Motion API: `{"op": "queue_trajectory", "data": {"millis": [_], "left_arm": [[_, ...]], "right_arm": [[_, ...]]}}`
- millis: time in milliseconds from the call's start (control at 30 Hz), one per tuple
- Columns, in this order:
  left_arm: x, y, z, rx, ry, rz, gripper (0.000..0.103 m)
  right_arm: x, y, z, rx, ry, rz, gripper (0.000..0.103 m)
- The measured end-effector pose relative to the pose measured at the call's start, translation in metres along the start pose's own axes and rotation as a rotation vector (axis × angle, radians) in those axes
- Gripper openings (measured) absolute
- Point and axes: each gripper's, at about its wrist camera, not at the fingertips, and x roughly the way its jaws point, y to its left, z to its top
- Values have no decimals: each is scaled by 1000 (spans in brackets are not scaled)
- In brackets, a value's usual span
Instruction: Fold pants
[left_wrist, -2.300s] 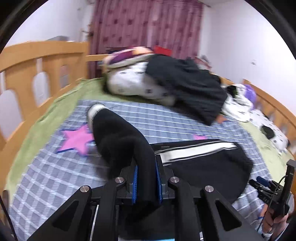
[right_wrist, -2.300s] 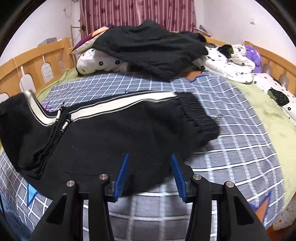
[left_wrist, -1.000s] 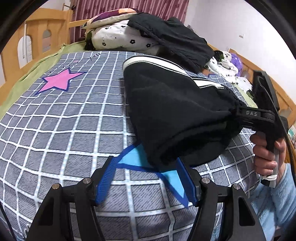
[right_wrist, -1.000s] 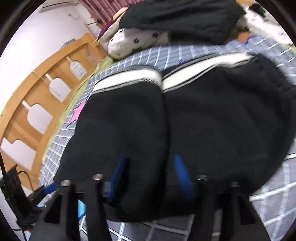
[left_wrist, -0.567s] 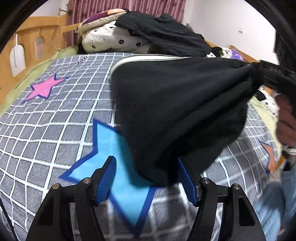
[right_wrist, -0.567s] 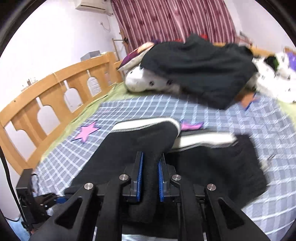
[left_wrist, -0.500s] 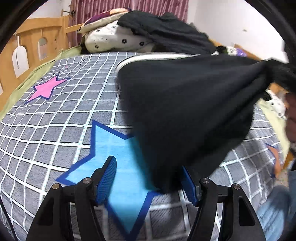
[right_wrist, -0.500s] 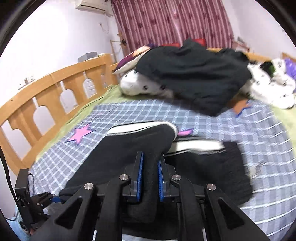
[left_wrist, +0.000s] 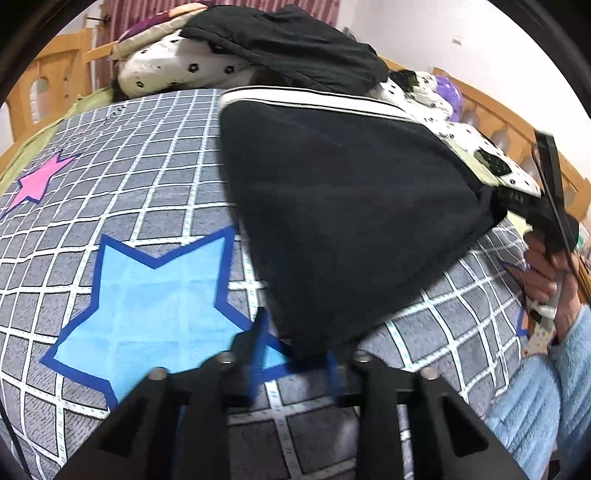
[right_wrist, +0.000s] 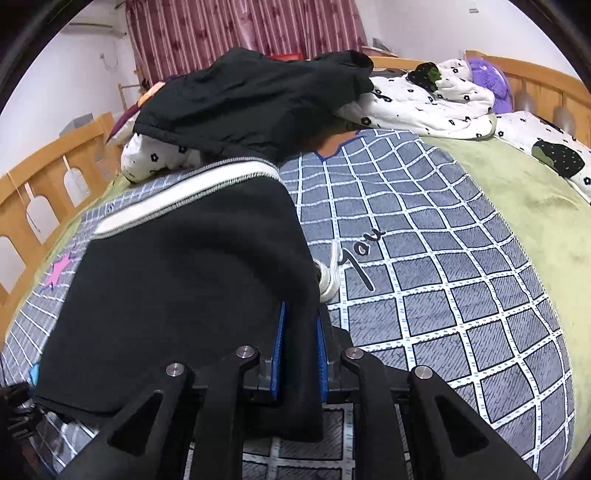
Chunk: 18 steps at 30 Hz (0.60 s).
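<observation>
Grey checked blanket (left_wrist: 155, 199) with white grid lines covers the bed: a pink star (left_wrist: 35, 182) lies at its far left and a large light-blue star (left_wrist: 147, 302) sits near the left gripper.

Left gripper (left_wrist: 295, 365): blurred in its own view; its jaws have just been closing, and the near corner of the black pants (left_wrist: 343, 206) sits between the blue pads. Whether the pads already press on the cloth cannot be told through the blur.

Black pants: folded, with a white side stripe (right_wrist: 192, 192) along the far edge. They are stretched between the two grippers, the far part resting on the blanket, left of centre in the right wrist view. A white drawstring (right_wrist: 328, 277) hangs out at their right edge.

Right gripper (right_wrist: 298, 354): jaws nearly together, blue pads clamped on a thick fold of the pants. In the left wrist view a person's hand (left_wrist: 546, 277) in a light-blue fleece sleeve (left_wrist: 535, 398) holds its handle at the right.

Far end of the bed: a white flower-print quilt (right_wrist: 424, 99) under a black garment (right_wrist: 258, 99), a purple plush toy (right_wrist: 487, 81) to the right, a wooden bed rail (right_wrist: 40, 188) on the left, and red curtains (right_wrist: 240, 29) behind.
</observation>
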Motion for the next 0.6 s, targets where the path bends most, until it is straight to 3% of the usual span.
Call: {"op": "queue_trajectory", "data": {"millis": [33,200,300,367,433,500,600], "left_arm": [[0,-1,1,1,2,-2,16],[-2,2,3,-43,10,-27,17],[-20,6,0,-22,19,-65,20],[-33,12,0,-20,12,-50,35],[-47,21,2,-41,-21,-39,55],[-53,29,11,-61,-54,-32,65],[-43,44,45,-111,-65,-30,65]], "right_arm": [[-1,1,3,3,4,-2,15],[-1,10,5,-82,56,-49,22],[-13,9,16,-110,70,-53,36],[-21,8,24,-113,57,-41,51],[-24,10,36,-129,42,-37,55],[-23,12,47,-140,39,-33,66],[-9,15,63,-127,45,3,70]]}}
